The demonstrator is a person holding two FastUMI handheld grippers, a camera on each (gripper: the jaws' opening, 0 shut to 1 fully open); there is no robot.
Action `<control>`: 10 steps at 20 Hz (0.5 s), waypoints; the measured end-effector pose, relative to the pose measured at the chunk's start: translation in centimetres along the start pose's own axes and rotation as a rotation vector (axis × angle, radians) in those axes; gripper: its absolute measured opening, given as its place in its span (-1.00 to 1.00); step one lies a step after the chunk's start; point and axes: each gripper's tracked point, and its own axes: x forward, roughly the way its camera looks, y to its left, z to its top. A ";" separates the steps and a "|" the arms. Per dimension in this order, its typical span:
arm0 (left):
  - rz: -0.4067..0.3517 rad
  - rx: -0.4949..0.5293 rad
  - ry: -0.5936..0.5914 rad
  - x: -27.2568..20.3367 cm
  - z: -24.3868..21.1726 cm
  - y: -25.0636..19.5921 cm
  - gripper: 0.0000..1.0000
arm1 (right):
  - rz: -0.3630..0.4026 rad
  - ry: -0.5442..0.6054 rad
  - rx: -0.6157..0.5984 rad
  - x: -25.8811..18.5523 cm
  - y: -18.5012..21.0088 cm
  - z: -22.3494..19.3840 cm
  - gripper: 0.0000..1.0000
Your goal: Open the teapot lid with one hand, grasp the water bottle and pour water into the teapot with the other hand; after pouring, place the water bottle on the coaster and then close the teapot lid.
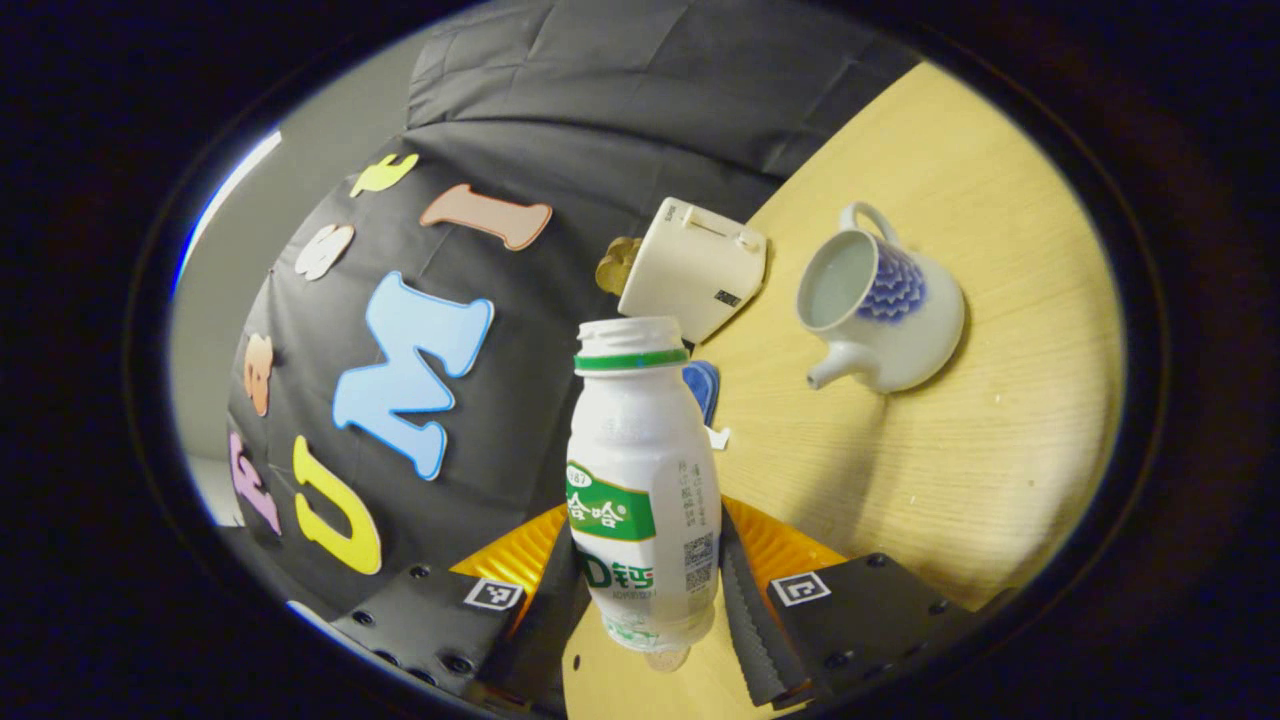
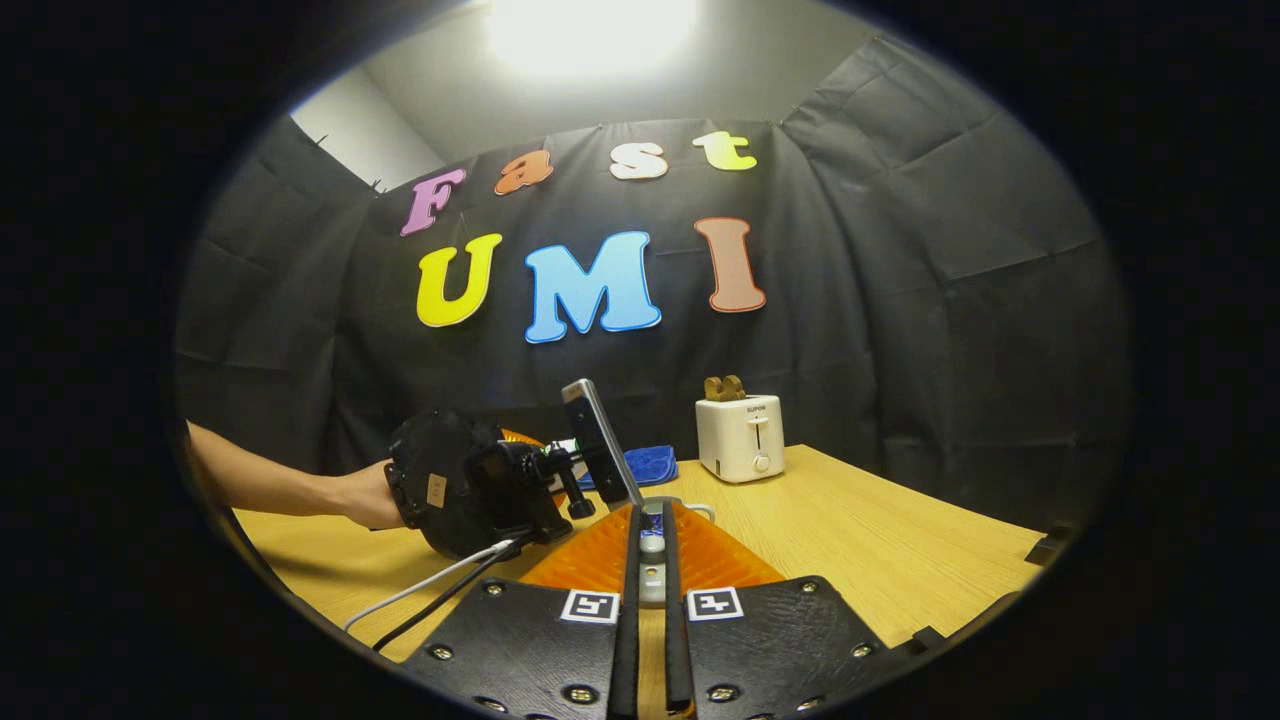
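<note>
From my remote seat the booth looked pretty plain. Black cloth (image 2: 900,260) hung wrinkled across the back and sides as the wall, with a strip of pale grey wall (image 2: 400,130) showing above it in the left corner. One bright ceiling light (image 2: 590,30) glared at the top, washing out that spot. The desk (image 2: 880,540) was light wood with visible grain, and it ran right up to the cloth. A white toaster (image 2: 741,437) sat at the back edge, with a blue cloth (image 2: 650,463) just beside it.
</note>
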 end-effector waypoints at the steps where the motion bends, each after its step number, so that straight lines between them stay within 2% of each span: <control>1: 0.000 0.025 -0.005 0.1 0.2 -0.2 0.60 | 0.001 0.005 0.002 0.0 0.0 -0.2 -0.79; 6: -0.009 0.163 -0.010 -0.5 1.1 -0.7 0.60 | -0.005 0.009 0.004 0.0 -0.4 -0.3 -0.79; 10: -0.016 0.232 -0.011 -0.5 1.5 -1.0 0.60 | -0.007 0.016 0.011 0.2 -0.6 -0.5 -0.79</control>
